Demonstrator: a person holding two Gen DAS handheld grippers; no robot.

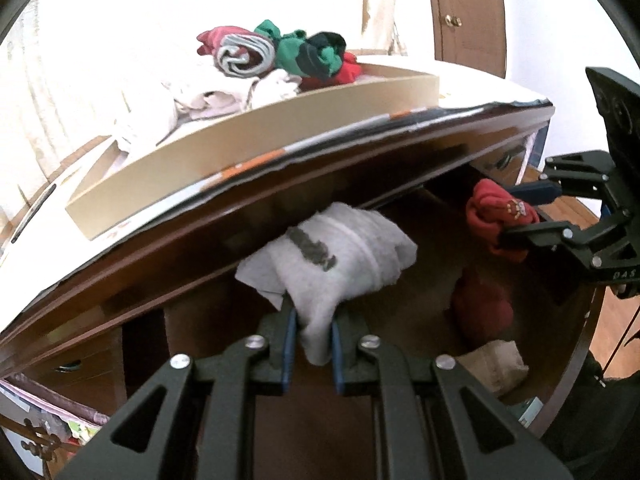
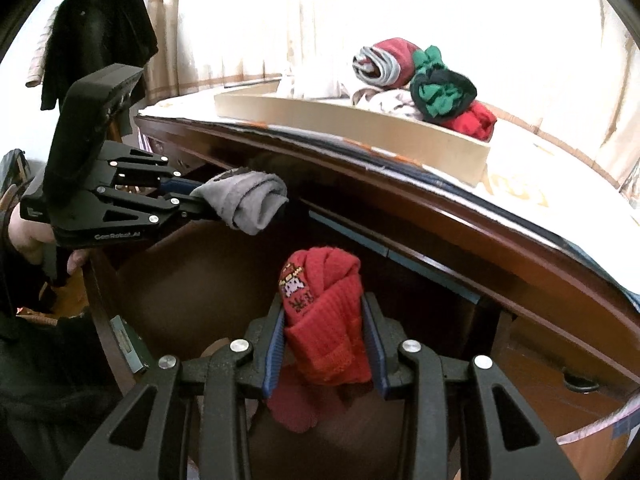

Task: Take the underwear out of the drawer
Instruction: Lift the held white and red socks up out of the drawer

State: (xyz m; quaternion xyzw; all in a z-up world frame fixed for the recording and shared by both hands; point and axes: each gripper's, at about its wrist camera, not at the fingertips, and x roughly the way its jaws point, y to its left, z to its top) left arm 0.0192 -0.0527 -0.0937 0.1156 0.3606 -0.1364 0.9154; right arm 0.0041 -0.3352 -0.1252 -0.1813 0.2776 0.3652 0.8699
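My left gripper (image 1: 314, 320) is shut on a grey rolled garment (image 1: 336, 256), held just under the dresser's top edge above the open dark wooden drawer (image 1: 576, 360). My right gripper (image 2: 324, 312) is shut on a red knitted garment (image 2: 324, 320) with a small printed patch, held above the same drawer (image 2: 104, 300). Each wrist view shows the other gripper from the side: the right gripper (image 1: 532, 208) with the red garment (image 1: 496, 216), the left gripper (image 2: 196, 200) with the grey garment (image 2: 248, 200). Another red piece (image 1: 482, 312) and a beige piece (image 1: 494, 364) lie inside the drawer.
On the dresser top stands a shallow cardboard tray (image 1: 256, 136) holding several rolled garments in red, green, grey and white (image 2: 440, 92). A dark jacket (image 2: 100, 28) hangs at the left, and a brown door (image 1: 464, 12) stands behind. A person's hand (image 2: 28, 236) grips the left tool.
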